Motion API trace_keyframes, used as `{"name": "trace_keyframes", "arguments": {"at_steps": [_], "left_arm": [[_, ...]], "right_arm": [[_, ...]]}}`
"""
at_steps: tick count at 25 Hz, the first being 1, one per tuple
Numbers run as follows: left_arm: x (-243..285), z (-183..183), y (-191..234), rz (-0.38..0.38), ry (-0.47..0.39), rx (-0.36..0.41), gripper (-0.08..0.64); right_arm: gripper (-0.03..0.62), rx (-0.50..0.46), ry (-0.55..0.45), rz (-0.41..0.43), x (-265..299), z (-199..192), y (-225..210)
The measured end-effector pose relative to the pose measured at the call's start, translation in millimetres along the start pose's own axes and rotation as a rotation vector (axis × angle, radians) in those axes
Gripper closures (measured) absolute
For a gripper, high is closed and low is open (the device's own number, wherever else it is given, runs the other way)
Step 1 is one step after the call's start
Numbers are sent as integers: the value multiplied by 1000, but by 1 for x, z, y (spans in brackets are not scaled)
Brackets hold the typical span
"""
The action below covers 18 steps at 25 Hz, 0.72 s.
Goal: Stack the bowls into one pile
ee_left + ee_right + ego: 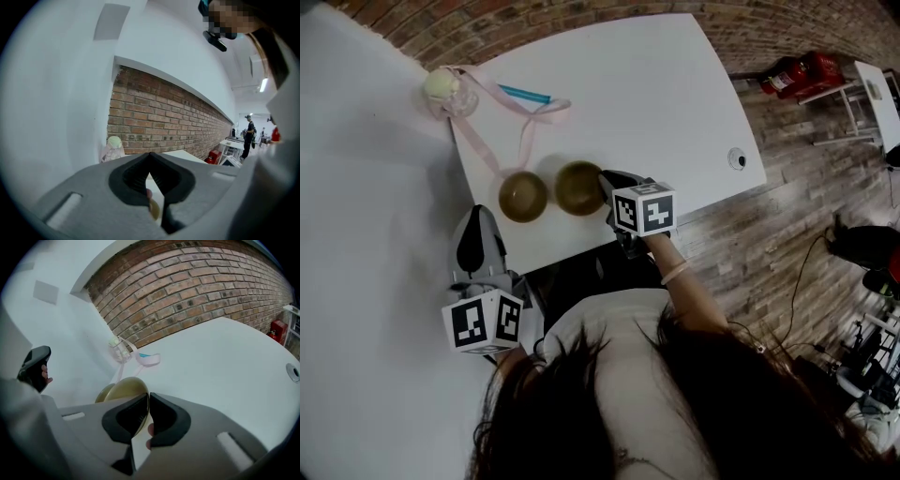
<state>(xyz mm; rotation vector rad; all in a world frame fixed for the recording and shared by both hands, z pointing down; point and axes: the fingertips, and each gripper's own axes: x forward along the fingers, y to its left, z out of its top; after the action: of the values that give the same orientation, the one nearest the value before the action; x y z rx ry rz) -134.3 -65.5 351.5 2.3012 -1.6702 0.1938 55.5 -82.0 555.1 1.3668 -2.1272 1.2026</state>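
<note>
Two olive-gold bowls sit side by side near the front edge of the white table point(656, 84): the left bowl point(523, 196) and the right bowl point(578, 187). My right gripper point(606, 180) is shut on the right bowl's near rim. In the right gripper view its jaws point(146, 398) pinch that rim, with the right bowl point(123, 389) just ahead and the left bowl point(103, 393) peeking out behind it. My left gripper point(477, 217) hangs off the table's left side, away from both bowls. Its jaws point(150, 154) meet at the tips and hold nothing.
At the table's far left corner stands a clear bottle with a pale green cap point(442, 87), trailing a pink strap point(525, 117) toward the bowls, beside a blue pen point(525, 94). A round grommet point(738, 158) sits near the right edge. A brick wall point(197, 291) lies beyond.
</note>
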Motion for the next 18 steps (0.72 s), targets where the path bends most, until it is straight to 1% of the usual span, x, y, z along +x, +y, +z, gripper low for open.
{"name": "trace_keyframes", "arguments": {"at_steps": [5, 10, 18], "left_arm": [[-2, 3, 5, 0, -10, 8, 560], [-5, 7, 7, 3, -34, -2, 560], [-15, 14, 13, 34, -57, -15, 560]], "right_arm": [[571, -14, -14, 2, -2, 7, 5], [571, -30, -19, 6, -2, 11, 10], [571, -53, -22, 30, -3, 19, 24]]}}
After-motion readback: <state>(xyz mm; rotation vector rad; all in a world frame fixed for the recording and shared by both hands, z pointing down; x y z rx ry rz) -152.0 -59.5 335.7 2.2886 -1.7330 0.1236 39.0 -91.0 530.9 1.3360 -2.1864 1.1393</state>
